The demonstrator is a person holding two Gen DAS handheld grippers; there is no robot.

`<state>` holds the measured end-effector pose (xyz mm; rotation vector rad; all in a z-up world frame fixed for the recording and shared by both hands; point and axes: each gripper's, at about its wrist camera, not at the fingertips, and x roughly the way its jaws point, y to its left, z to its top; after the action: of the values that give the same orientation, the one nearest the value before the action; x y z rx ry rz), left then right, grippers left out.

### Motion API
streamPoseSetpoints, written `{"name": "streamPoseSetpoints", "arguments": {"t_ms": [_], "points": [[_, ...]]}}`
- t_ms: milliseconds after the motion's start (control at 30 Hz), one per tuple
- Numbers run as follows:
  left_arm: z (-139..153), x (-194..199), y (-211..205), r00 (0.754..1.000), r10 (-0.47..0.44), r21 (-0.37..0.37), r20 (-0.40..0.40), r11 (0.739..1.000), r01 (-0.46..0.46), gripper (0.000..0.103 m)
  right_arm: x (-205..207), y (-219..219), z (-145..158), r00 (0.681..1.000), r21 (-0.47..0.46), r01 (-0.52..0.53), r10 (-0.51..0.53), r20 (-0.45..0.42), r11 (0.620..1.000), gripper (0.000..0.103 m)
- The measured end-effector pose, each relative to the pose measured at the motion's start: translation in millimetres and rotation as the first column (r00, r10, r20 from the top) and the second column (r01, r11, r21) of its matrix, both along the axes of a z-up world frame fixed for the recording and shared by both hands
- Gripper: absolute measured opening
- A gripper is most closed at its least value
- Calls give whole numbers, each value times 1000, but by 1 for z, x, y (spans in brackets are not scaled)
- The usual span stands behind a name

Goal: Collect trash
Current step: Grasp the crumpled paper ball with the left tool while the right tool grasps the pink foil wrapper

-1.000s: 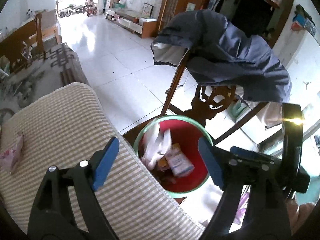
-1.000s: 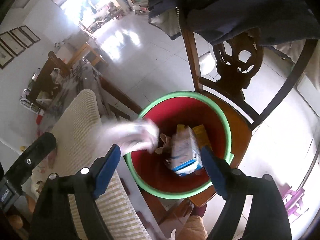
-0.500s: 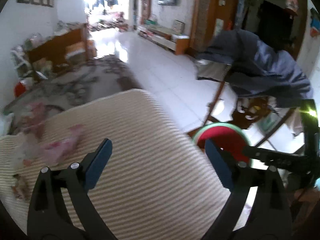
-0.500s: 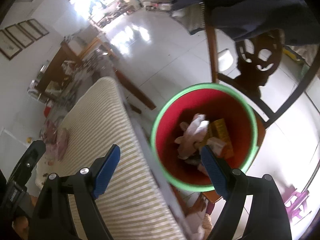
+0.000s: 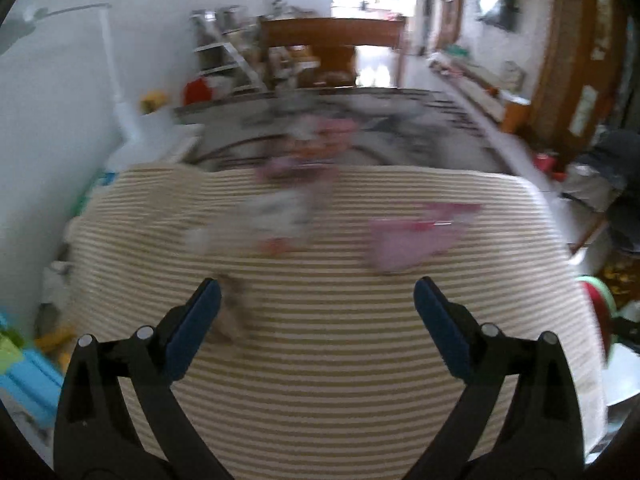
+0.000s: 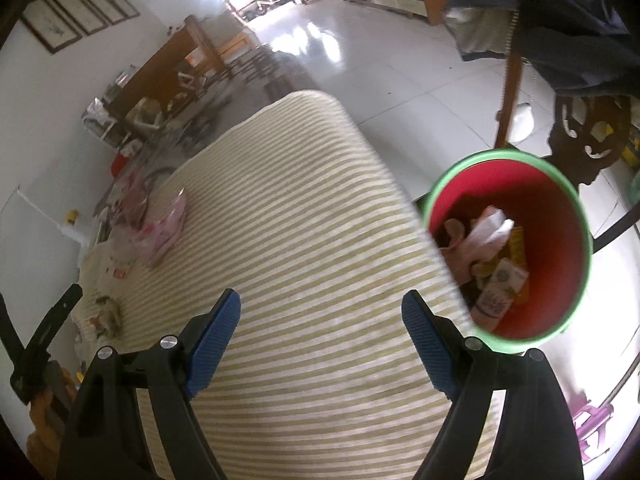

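Observation:
A red bin with a green rim [image 6: 508,248] stands on a wooden chair beside the striped table; it holds several wrappers and a small carton. A sliver of it shows in the left wrist view [image 5: 600,312]. A pink wrapper [image 5: 416,236] lies on the striped cloth, also seen in the right wrist view [image 6: 166,228]. A blurred clear wrapper [image 5: 276,216] and a small brown scrap [image 5: 232,312] lie near it. My left gripper [image 5: 316,320] is open and empty above the cloth. My right gripper [image 6: 320,332] is open and empty over the table edge.
The striped cloth table [image 6: 300,240] fills both views. A carved chair with a dark jacket [image 6: 560,20] stands behind the bin. A second dark-patterned table [image 5: 360,120] and cluttered shelves lie beyond. White tiled floor [image 6: 380,60] lies to the right.
The left gripper has swung left from over the bin to face the trash on the table. The right gripper has let a white wrapper fall into the bin and moved left over the cloth.

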<state>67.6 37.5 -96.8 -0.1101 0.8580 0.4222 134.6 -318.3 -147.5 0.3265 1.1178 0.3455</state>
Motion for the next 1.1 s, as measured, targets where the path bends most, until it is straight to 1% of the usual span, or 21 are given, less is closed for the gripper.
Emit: {"name": "streamPoseSetpoints", "arguments": {"t_ms": [33, 133, 167, 233, 333, 433, 533, 600, 633, 667, 700, 733, 767, 800, 833, 867, 900, 967, 1033, 1100], "points": [[-3, -2, 16, 1000, 11, 13, -28, 1000, -11, 95, -3, 11, 0, 1000, -5, -10, 10, 1, 1000, 80], [-12, -5, 45, 995, 30, 39, -90, 999, -27, 95, -11, 39, -1, 999, -11, -41, 41, -6, 999, 80], [-15, -6, 50, 994, 32, 33, -100, 999, -28, 95, -14, 48, -1, 999, -10, -51, 51, -5, 999, 80], [-27, -5, 63, 990, 31, -5, -140, 999, -32, 95, -23, 65, 2, 998, -14, -69, 69, 7, 997, 80], [-48, 2, 67, 980, 18, -45, -197, 999, -27, 95, -33, 77, 6, 997, -22, -73, 73, 19, 997, 80], [-62, 3, 68, 978, 8, -51, -208, 998, -19, 94, -44, 79, 9, 998, -32, -53, 54, 26, 998, 80], [-66, 6, 67, 983, -11, -79, -183, 997, -4, 91, -51, 77, 10, 999, -46, -19, 21, 25, 999, 80], [-69, 9, 65, 983, -20, -86, -180, 996, 5, 79, -54, 76, 11, 1000, -50, 1, 0, 21, 999, 80], [-70, 10, 65, 984, -21, -82, -179, 997, 7, 75, -56, 77, 11, 1000, -53, 9, -8, 19, 999, 80], [-71, 11, 66, 984, -24, -84, -179, 996, 9, 63, -58, 78, 11, 1000, -56, 10, -9, 19, 998, 80], [-71, 11, 67, 983, -30, -95, -179, 995, 13, 46, -59, 81, 12, 1000, -61, 8, -7, 21, 998, 80], [-72, 9, 70, 982, -40, -113, -183, 993, 19, 39, -60, 86, 13, 1000, -68, 1, 1, 27, 998, 80], [-72, 8, 73, 982, -42, -115, -182, 993, 21, 29, -61, 89, 13, 1000, -74, -7, 9, 29, 997, 80], [-70, 4, 75, 984, -51, -120, -170, 992, 30, 25, -60, 96, 14, 999, -83, -21, 24, 32, 996, 80], [-68, 1, 78, 985, -61, -134, -163, 990, 39, 15, -59, 102, 14, 999, -89, -31, 34, 34, 996, 80], [-66, -3, 80, 985, -70, -153, -156, 987, 46, 14, -58, 107, 14, 998, -92, -42, 45, 37, 995, 80], [-64, -7, 83, 986, -76, -170, -147, 984, 51, 8, -54, 115, 15, 998, -91, -55, 59, 39, 994, 80], [-58, -17, 84, 987, -96, -195, -130, 978, 69, 7, -45, 128, 16, 996, -78, -77, 80, 39, 994, 80], [-53, -29, 82, 986, -117, -217, -119, 972, 89, 6, -28, 147, 18, 995, -40, -97, 99, 34, 994, 80], [-51, -37, 77, 984, -135, -229, -116, 968, 105, 6, -8, 163, 19, 995, 0, -100, 100, 25, 995, 85]]}}
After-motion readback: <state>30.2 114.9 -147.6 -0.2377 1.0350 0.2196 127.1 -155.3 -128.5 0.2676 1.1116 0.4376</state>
